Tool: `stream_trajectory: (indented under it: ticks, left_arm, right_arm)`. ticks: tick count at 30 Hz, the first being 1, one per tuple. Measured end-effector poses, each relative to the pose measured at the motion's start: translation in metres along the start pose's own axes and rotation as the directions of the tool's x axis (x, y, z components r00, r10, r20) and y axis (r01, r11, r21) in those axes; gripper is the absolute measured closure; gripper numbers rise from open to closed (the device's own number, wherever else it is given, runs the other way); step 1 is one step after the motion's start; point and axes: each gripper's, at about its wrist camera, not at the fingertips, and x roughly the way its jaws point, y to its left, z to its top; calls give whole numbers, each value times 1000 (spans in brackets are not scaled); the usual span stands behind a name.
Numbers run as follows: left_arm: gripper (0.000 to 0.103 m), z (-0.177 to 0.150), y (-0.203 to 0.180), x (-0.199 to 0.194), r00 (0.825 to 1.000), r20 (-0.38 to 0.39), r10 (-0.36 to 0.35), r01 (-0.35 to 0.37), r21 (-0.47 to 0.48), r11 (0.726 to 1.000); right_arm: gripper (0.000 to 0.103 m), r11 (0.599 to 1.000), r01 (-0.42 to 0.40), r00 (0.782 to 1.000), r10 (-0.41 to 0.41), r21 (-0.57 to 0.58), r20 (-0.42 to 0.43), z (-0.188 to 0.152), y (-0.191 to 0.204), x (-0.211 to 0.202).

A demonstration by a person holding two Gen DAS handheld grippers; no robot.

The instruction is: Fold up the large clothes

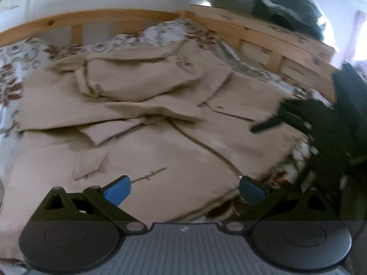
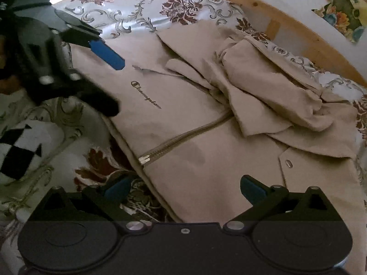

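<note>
Your beige jacket (image 2: 201, 119) lies spread across the floral bedspread (image 2: 146, 6), front side up, with its zipper (image 2: 183, 137) running diagonally across the chest and the stitched logo (image 2: 145, 95) beside it. Both sleeves are folded in over the upper body, bunched into a loose heap near the wooden bed frame (image 2: 296, 29), and a snap pocket (image 2: 289, 163) shows on the lower panel. Your left gripper (image 1: 184, 191) hangs just over the jacket's chest with its blue fingertips (image 1: 118, 191) spread wide apart and nothing between them; the logo sits just ahead of the left-hand tip. Your right gripper (image 2: 185, 190) is likewise spread wide and empty, straddling the jacket's bottom hem, one tip over the bedspread and the other over the beige cloth. From the left wrist view the right gripper appears as a dark blurred shape at the jacket's far edge, and whether it touches the fabric there is hard to make out
</note>
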Motion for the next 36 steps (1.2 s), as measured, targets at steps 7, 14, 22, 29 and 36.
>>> stream_trajectory:
  ticks: [7,14,22,29,36]
  left_arm:
    - [4,-11,-25,9,995,-46,89,-78,199,977]
    - [73,5,-2,-1,987,-1,160,-160,80,984]
    - [86,45,19,-6,984,46,174,-176,24,984]
    - [85,46,19,-8,990,49,134,-135,14,991]
    - [38,18,-8,-8,993,66,97,-102,89,991]
  right_arm:
    - [4,992,89,974,-106,94,199,0,-22,-22]
    - [13,976,135,941,-180,170,288,0,-38,-32]
    - [13,998,-30,962,12,62,271,1,-25,-28]
    - [52,977,214,963,-215,21,164,5,-17,-2]
    - [70,943,181,918,-264,279,296,6,-50,-25]
